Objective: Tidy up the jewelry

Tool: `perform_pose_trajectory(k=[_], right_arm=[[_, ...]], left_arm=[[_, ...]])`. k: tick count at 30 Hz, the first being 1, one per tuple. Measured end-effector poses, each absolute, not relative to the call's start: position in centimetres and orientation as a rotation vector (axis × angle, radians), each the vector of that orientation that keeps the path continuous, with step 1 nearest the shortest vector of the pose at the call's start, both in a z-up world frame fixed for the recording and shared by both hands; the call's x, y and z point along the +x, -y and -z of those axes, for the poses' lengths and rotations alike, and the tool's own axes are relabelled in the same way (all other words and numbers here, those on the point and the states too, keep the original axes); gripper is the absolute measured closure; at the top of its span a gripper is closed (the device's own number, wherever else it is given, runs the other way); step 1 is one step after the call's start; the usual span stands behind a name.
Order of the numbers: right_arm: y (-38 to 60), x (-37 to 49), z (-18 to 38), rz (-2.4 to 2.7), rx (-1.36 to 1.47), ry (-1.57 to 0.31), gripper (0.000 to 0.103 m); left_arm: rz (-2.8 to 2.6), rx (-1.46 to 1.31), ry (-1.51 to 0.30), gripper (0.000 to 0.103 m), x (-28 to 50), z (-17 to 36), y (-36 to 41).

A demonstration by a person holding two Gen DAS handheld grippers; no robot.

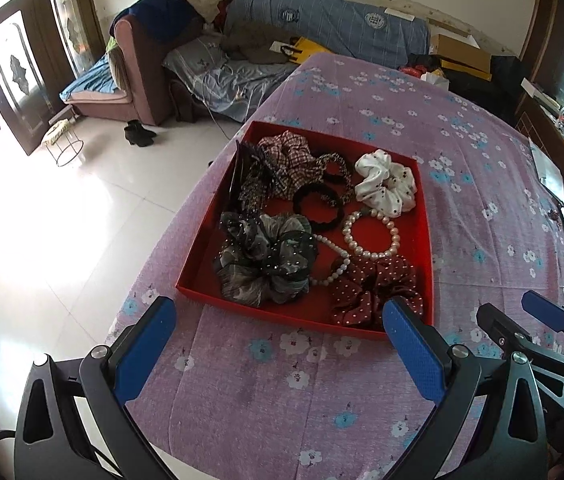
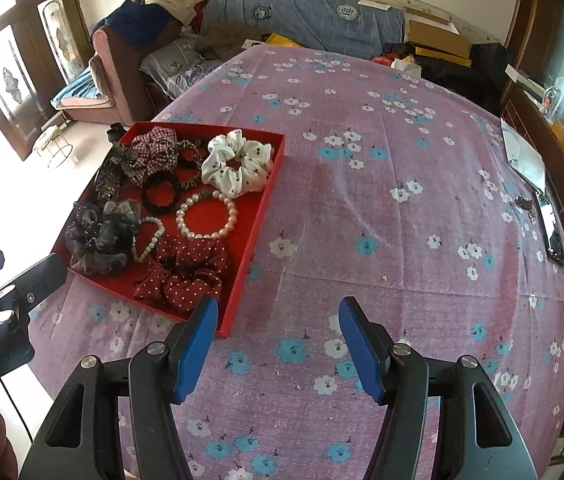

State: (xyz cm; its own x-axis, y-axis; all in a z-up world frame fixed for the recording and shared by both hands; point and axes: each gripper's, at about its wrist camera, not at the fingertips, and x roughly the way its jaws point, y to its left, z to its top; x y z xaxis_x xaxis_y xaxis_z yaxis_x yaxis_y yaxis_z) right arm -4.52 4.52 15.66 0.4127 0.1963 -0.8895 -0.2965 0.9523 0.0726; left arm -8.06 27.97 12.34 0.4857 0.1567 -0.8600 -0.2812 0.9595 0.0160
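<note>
Both grippers hang with jaws apart and nothing between them: the left gripper (image 1: 280,320) over the near edge of the red tray (image 1: 426,248), the right gripper (image 2: 278,322) over the floral cloth (image 2: 402,240) just beside it. The tray, near the table's left edge, holds five scrunchies: a white one (image 1: 386,188), a plaid one (image 1: 290,156), a grey-black sheer one (image 1: 262,256), a dark red dotted one (image 1: 374,288) and a dark patterned one (image 1: 252,184). Among them lie two pearl bracelets (image 1: 370,232) and two black hair ties (image 1: 316,202).

Ahead of the left gripper (image 1: 278,320), on the table (image 1: 482,184): a tray (image 1: 302,320) holding scrunchies (image 1: 386,184) and a bead bracelet (image 1: 370,236). To the right gripper's (image 2: 278,320) left, this same tray. Behind the table, a sofa (image 1: 322,20).
</note>
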Motion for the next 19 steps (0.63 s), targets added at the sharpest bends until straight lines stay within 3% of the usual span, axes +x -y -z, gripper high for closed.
perform_pose_trajectory(k=[19], right_arm=[[-4.7, -5.0, -12.6, -0.361, -0.081, -1.179, 0.035]], left_arm=[[-0.317, -0.12, -1.118, 0.0, -8.1, -10.1, -27.7]])
